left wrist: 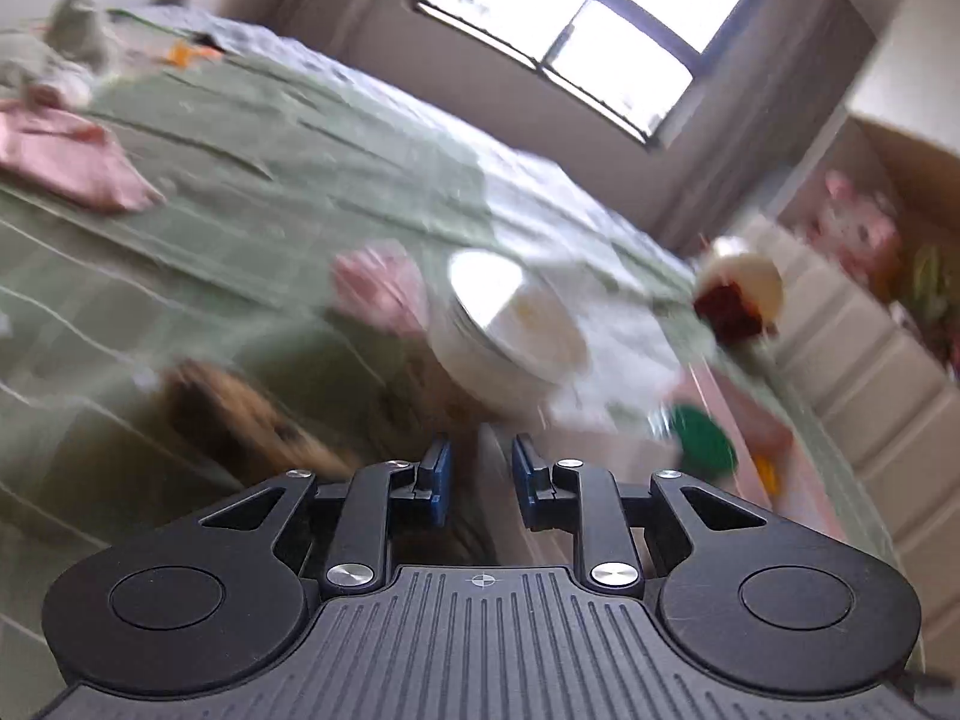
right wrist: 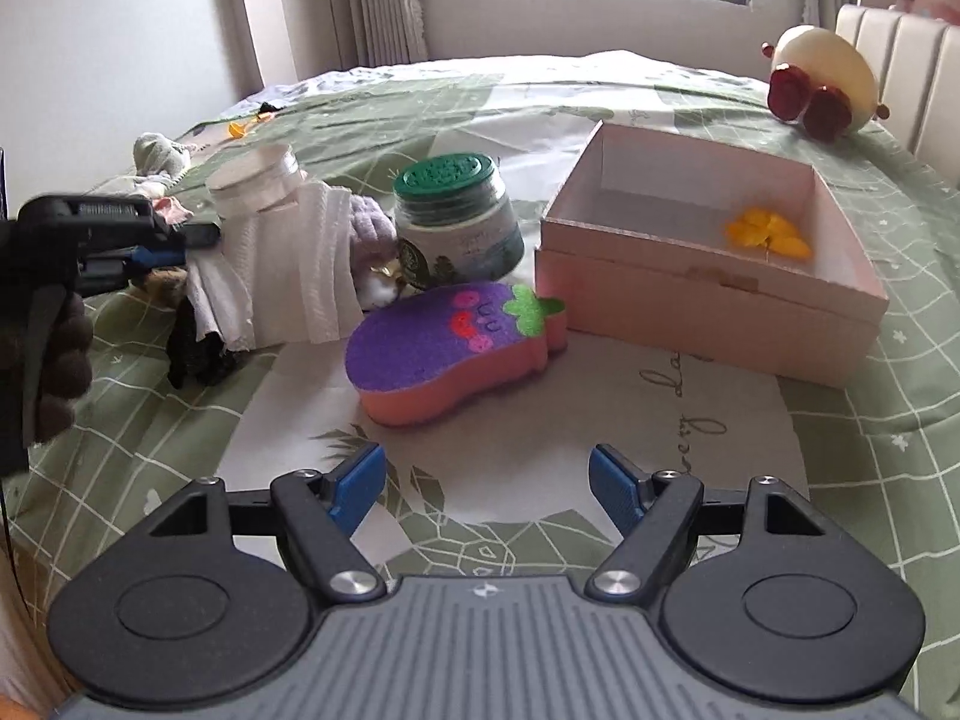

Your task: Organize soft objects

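My right gripper (right wrist: 487, 483) is open and empty, low over the bed, just short of a purple and pink eggplant-shaped sponge (right wrist: 447, 348). Behind the sponge stands an open pink box (right wrist: 708, 294) with a small yellow item (right wrist: 768, 232) inside. My left gripper (right wrist: 180, 240) reaches in from the left, its jaws close together at a white paper towel (right wrist: 288, 264) draped over a white jar (right wrist: 255, 180). The left wrist view is blurred: the jaws (left wrist: 480, 468) stand narrowly apart with pale material between them.
A green-lidded jar (right wrist: 456, 216) stands beside the towel, with a lilac soft item (right wrist: 372, 228) between them. Black cloth (right wrist: 198, 354) lies under the towel. A cream and red plush (right wrist: 822, 81) sits by the headboard. Grey-green plush (right wrist: 159, 153) and pink cloth (left wrist: 66, 156) lie farther left.
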Motion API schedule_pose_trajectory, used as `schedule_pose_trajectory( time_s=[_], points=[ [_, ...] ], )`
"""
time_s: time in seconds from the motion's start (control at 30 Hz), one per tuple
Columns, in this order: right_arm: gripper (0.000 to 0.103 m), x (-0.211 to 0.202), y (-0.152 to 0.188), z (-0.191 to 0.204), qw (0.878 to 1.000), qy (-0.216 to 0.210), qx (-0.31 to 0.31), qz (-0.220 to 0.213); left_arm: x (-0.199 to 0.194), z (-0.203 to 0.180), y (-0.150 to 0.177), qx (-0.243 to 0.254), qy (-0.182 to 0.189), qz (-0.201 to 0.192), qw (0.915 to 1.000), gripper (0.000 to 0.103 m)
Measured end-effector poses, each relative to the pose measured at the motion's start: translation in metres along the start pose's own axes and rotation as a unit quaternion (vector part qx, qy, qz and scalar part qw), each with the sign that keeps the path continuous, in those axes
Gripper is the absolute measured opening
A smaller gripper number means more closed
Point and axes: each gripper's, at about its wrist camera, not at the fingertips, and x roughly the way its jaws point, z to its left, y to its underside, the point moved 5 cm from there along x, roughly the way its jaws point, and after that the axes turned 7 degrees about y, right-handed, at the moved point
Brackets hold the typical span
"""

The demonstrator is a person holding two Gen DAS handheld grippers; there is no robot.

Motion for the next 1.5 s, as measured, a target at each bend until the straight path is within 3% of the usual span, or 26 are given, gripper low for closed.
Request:
schedule_pose_trajectory(
  time_s=[0.1, 0.2, 0.3, 0.37, 0.53, 0.6, 0.73, 0.8, 0.83, 0.93, 1.03, 1.13, 1.23, 1.3, 1.37, 1.43, 1.5],
  points=[
    [0.076, 0.004, 0.002, -0.002, 1.000, 0.010, 0.001, 0.004, 0.003, -0.022, 0.020, 0.065, 0.012, 0.030, 0.9973, 0.024],
    [0.076, 0.003, 0.003, -0.004, 1.000, 0.011, 0.003, -0.002, -0.001, -0.040, 0.036, 0.127, -0.023, 0.043, 0.9907, 0.015],
    [0.076, 0.001, 0.005, -0.004, 1.000, 0.009, 0.006, -0.005, -0.007, -0.052, 0.049, 0.157, -0.076, 0.044, 0.9838, 0.015],
    [0.076, 0.000, 0.006, -0.004, 1.000, 0.008, 0.006, -0.004, -0.013, -0.059, 0.053, 0.176, -0.092, 0.036, 0.9794, 0.015],
    [0.076, -0.003, 0.009, -0.003, 1.000, 0.008, 0.006, -0.006, -0.016, -0.072, 0.052, 0.161, -0.066, 0.039, 0.9839, 0.015],
    [0.076, -0.004, 0.006, -0.001, 1.000, 0.008, 0.008, -0.010, -0.017, -0.071, 0.050, 0.163, -0.079, 0.034, 0.9828, 0.015],
    [0.079, -0.002, -0.013, 0.013, 0.999, -0.002, 0.016, -0.035, -0.027, -0.056, 0.033, 0.130, -0.100, -0.026, 0.9861, 0.015],
    [0.083, 0.007, -0.031, 0.027, 0.998, -0.003, 0.020, -0.056, -0.036, -0.045, 0.020, 0.102, -0.069, -0.060, 0.9905, 0.018],
    [0.083, 0.014, -0.040, 0.035, 0.998, -0.003, 0.020, -0.064, -0.037, -0.042, 0.015, 0.100, -0.055, -0.056, 0.9919, 0.018],
    [0.083, 0.041, -0.058, 0.065, 0.996, 0.031, -0.034, -0.076, -0.036, -0.037, 0.004, 0.108, -0.045, -0.035, 0.9925, 0.018],
    [0.077, 0.065, -0.057, 0.081, 0.987, 0.100, -0.107, -0.072, -0.036, -0.034, -0.005, 0.144, -0.078, -0.042, 0.9856, 0.018],
    [0.074, 0.063, -0.043, 0.065, 0.989, 0.107, -0.093, -0.050, -0.029, -0.019, -0.020, 0.120, -0.106, -0.055, 0.9855, 0.018],
    [0.074, 0.040, -0.024, 0.045, 0.991, 0.093, -0.081, -0.048, -0.013, -0.005, -0.026, 0.064, -0.080, -0.055, 0.9933, 0.018],
    [0.074, 0.028, -0.011, 0.033, 0.993, 0.081, -0.073, -0.036, 0.001, -0.013, -0.020, 0.050, -0.042, -0.044, 0.9969, 0.018],
    [0.074, 0.017, 0.000, 0.021, 0.996, 0.065, -0.059, -0.032, 0.019, -0.034, -0.004, 0.072, 0.001, -0.014, 0.9973, 0.018],
    [0.074, 0.005, 0.005, 0.010, 0.997, 0.056, -0.046, -0.037, 0.035, -0.060, 0.017, 0.116, 0.034, 0.025, 0.9924, 0.019],
    [0.075, -0.006, 0.008, 0.005, 0.997, 0.052, -0.037, -0.050, 0.047, -0.076, 0.035, 0.154, 0.038, 0.056, 0.9857, 0.021]
  ],
)
